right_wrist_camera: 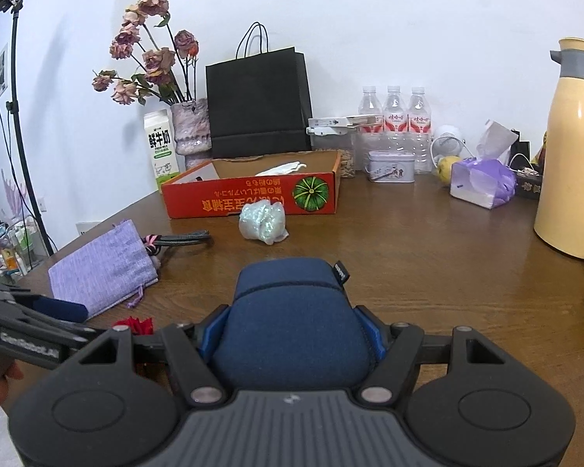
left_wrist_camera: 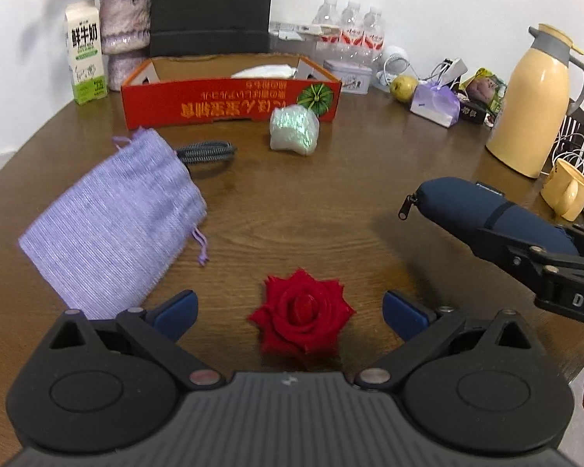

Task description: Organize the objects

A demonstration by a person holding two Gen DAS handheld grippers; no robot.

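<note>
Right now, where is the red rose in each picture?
Left wrist view: the red rose lies low in the middle, between the open left tongs.
Right wrist view: only a bit of it peeks out at lower left.
Shared landmark: the purple pouch beside it.

A broad strip of bare worktop (left_wrist_camera: 311, 210) lies open through the middle, between the purple pouch (left_wrist_camera: 113, 225) on the left and the navy case (left_wrist_camera: 486, 210) on the right. The red rose (left_wrist_camera: 301, 313) sits in the gap between the left tool's (left_wrist_camera: 290, 313) spread pads. Farther on, the shiny wrapped bundle (left_wrist_camera: 294, 132) stands just before the red box (left_wrist_camera: 229, 95). The coiled cord (left_wrist_camera: 206, 151) lies beside the pouch. The yellow jug (left_wrist_camera: 533, 105) and mug (left_wrist_camera: 566, 186) crowd the right edge.
</note>
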